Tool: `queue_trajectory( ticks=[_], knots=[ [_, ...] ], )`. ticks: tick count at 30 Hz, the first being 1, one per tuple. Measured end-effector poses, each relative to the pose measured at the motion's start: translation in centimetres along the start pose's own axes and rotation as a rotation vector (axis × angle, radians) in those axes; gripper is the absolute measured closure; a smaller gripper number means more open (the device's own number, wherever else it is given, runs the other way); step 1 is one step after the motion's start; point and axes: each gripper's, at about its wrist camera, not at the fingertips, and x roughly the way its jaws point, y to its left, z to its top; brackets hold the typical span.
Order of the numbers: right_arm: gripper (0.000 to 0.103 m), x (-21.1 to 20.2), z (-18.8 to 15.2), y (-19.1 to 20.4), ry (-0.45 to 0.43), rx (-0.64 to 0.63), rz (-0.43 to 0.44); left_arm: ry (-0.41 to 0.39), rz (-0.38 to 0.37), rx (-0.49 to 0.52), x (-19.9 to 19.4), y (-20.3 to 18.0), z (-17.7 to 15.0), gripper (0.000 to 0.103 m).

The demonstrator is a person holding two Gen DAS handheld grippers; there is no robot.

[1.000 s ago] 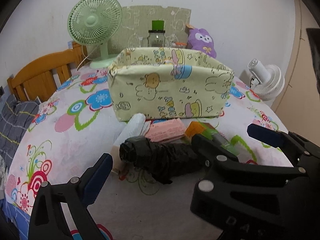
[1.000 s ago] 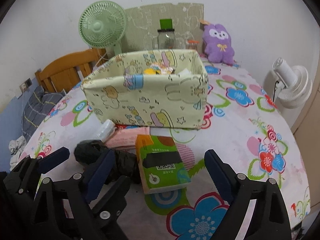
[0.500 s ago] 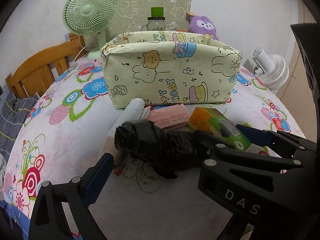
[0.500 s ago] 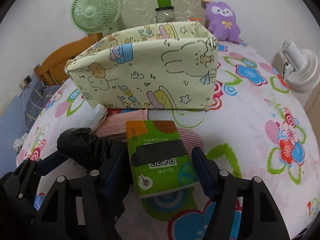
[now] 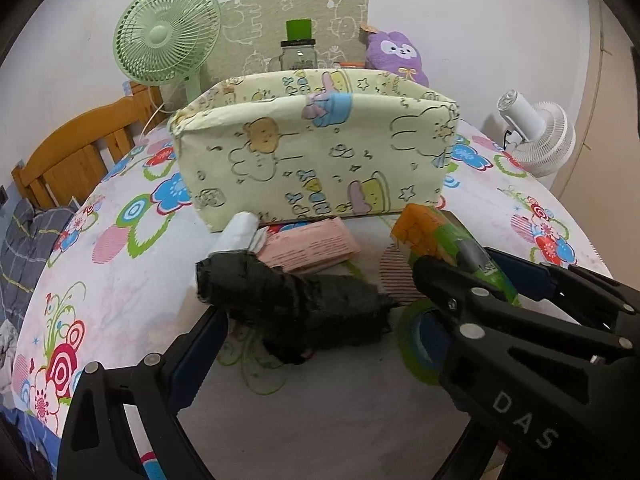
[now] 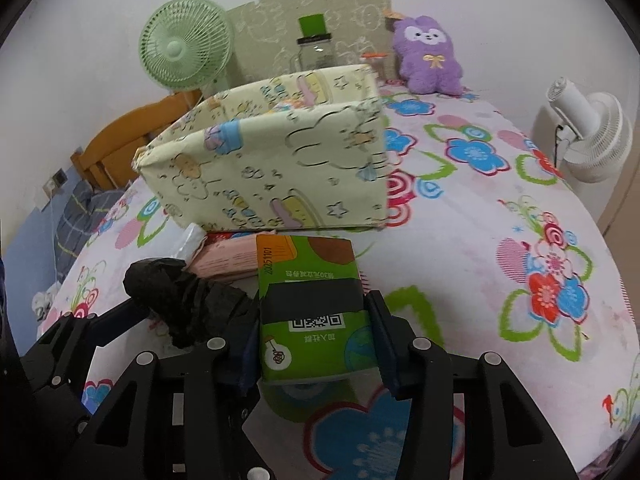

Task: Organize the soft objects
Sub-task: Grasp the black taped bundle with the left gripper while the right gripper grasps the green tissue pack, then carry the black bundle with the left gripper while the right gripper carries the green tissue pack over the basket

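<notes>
Tissue pack (image 6: pixel 316 312): green, orange-ended, QR label | right tongs (image 6: pixel 316 344): just closed, clamping it | left tongs (image 5: pixel 304 344): spread apart

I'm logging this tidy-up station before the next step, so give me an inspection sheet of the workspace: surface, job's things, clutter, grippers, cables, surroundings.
Surface: flower-print cloth covering the table.
Job's things: green tissue pack, black bag roll, pink pack and white roll, all lying in front of the cartoon-print fabric bin.
Clutter: glass jar and purple plush behind the bin.
Grippers: right hand-held gripper has just been closing, pads now on the tissue pack's sides; left hand-held gripper open around the black bag roll.
Cables: black cord at the white fan.
Surroundings: green fan, wooden chair, white wall.
</notes>
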Motion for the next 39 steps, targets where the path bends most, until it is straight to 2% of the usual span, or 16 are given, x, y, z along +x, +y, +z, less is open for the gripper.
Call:
queue_trajectory(
  ticks=[5,11,17,25,39],
  knots=[
    [0.052,-0.4,0.1,-1.4,-0.004,0.029,-0.002,0.008,0.002,0.010,0.5,-0.9,0.3,0.005],
    [0.052,-0.4,-0.1,-2.4,0.002,0.049,-0.010,0.014,0.008,0.021,1.2,-1.5,0.7,0.012],
    [0.052,0.3,0.0,-2.5,0.017,0.052,-0.013,0.045,0.006,0.011,2.3,-1.3,0.7,0.029],
    [0.051,1.0,0.0,-1.6,0.036,0.034,-0.011,0.024,-0.014,0.014,1.8,-1.4,0.5,0.046],
    [0.051,-1.2,0.2,-0.3,-0.012,0.014,-0.009,-0.024,-0.013,0.001,-0.9,-1.1,0.8,0.050]
  ],
)
